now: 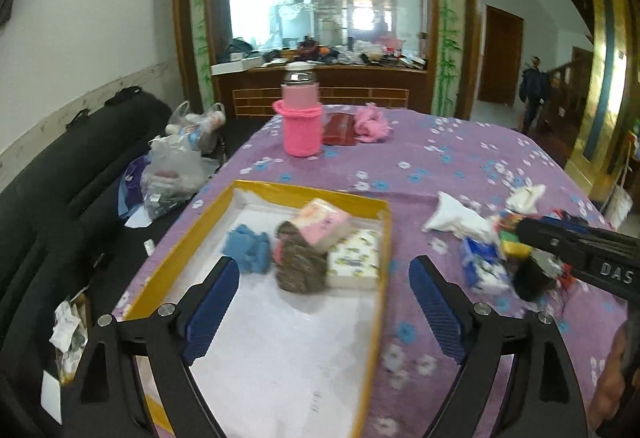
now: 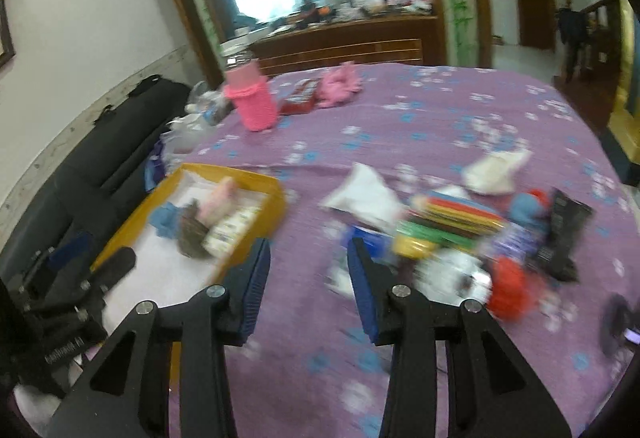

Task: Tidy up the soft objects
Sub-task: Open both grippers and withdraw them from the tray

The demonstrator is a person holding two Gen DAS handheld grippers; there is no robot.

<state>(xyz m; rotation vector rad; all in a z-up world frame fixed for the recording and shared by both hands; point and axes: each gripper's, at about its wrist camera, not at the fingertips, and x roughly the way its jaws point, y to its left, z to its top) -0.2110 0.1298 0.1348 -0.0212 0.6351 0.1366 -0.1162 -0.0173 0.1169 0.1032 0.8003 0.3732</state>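
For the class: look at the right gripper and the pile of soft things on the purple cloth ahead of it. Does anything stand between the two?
Nothing visible does. The right gripper is open and empty over bare purple cloth, and the pile lies just ahead, slightly to the right. The yellow box sits off to the left, out of that path.

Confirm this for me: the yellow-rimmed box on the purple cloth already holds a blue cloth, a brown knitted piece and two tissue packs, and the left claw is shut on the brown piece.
Not quite. The left claw is open and holds nothing; the brown knitted piece lies in the yellow-rimmed box, as the left wrist view shows. The rest is right.
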